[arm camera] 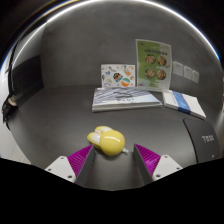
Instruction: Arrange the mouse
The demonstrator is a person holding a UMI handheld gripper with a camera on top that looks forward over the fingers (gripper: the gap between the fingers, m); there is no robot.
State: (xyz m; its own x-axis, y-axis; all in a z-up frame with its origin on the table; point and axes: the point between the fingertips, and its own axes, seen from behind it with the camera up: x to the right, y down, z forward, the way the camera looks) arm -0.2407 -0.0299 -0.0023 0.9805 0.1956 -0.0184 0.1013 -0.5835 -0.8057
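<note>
Claw (pixel 111 158) open behind rounded glossy yellow mouse (pixel 108 140) on grey table (pixel 60 115).

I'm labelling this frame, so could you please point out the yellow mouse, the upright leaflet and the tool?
yellow mouse (pixel 107 141): gripper view, middle of its rounded top.
upright leaflet (pixel 153 66): gripper view, centre of its printed face.
tool (pixel 112 160): gripper view, midway between its open fingertips, just behind the mouse.

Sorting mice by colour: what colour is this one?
Pale yellow mouse, between the open gripper fingers; gripper view.
</note>
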